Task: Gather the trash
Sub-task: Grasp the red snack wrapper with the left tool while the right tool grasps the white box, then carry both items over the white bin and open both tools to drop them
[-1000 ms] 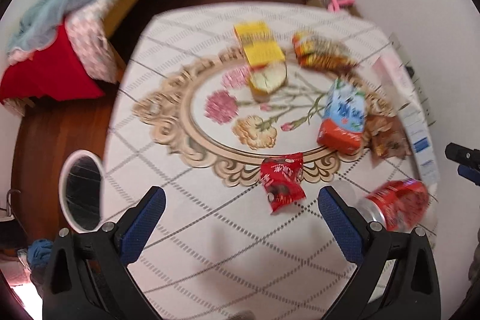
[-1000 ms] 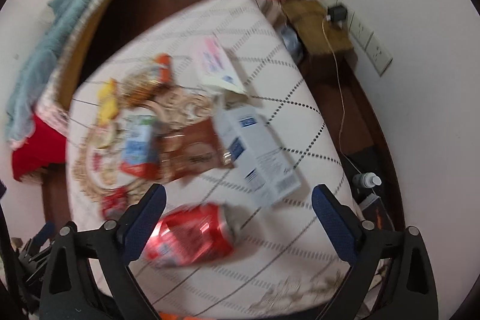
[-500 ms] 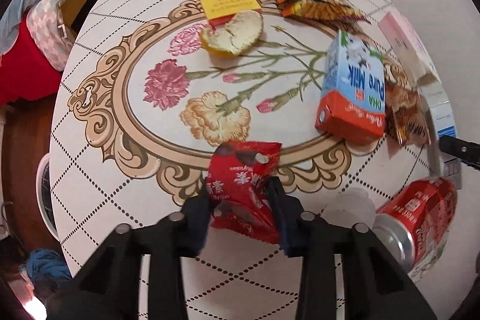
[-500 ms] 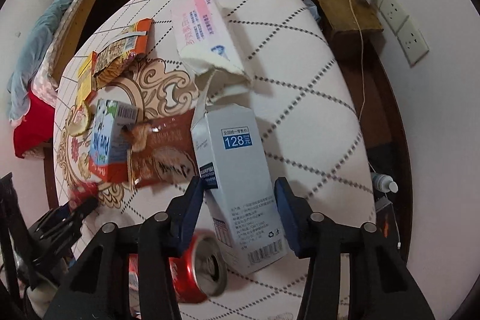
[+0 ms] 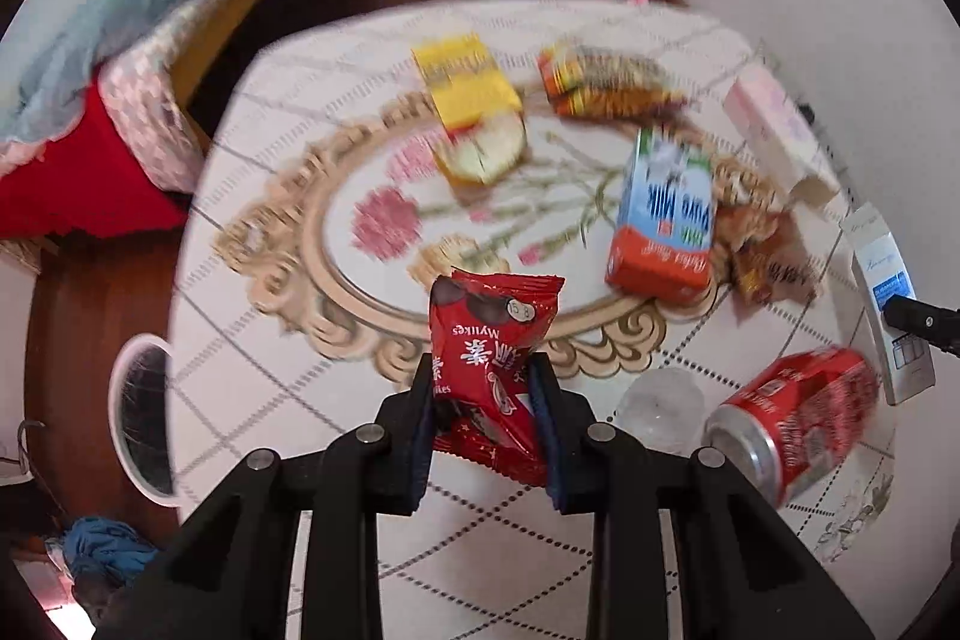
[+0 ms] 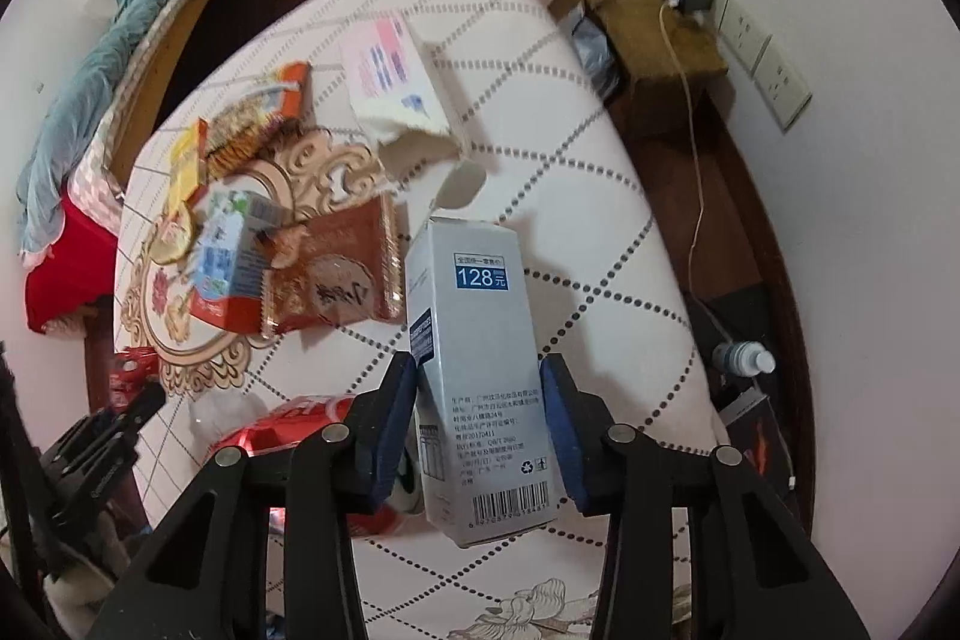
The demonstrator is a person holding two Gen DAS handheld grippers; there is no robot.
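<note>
My left gripper (image 5: 485, 394) is shut on a red snack packet (image 5: 489, 340) and holds it above the table. My right gripper (image 6: 478, 394) is shut on a grey carton box (image 6: 474, 340) marked 128, lifted off the table; the box also shows in the left wrist view (image 5: 888, 304). On the patterned tablecloth (image 5: 252, 340) lie a red soda can (image 5: 792, 418), a blue and orange milk carton (image 5: 663, 220), a brown wrapper (image 6: 336, 274), a yellow packet (image 5: 465, 82), an orange snack bag (image 5: 606, 88) and a pink and white box (image 6: 396, 82).
A white trash bin (image 5: 141, 418) stands on the floor left of the table. A bed with red and teal covers (image 5: 90, 88) is at the far left. A wall with sockets (image 6: 774, 70) and a brown box (image 6: 654, 34) are at the right.
Both grippers went from open to shut on trash and lifted it: the left raised the red packet, the right raised the grey box off the table.
</note>
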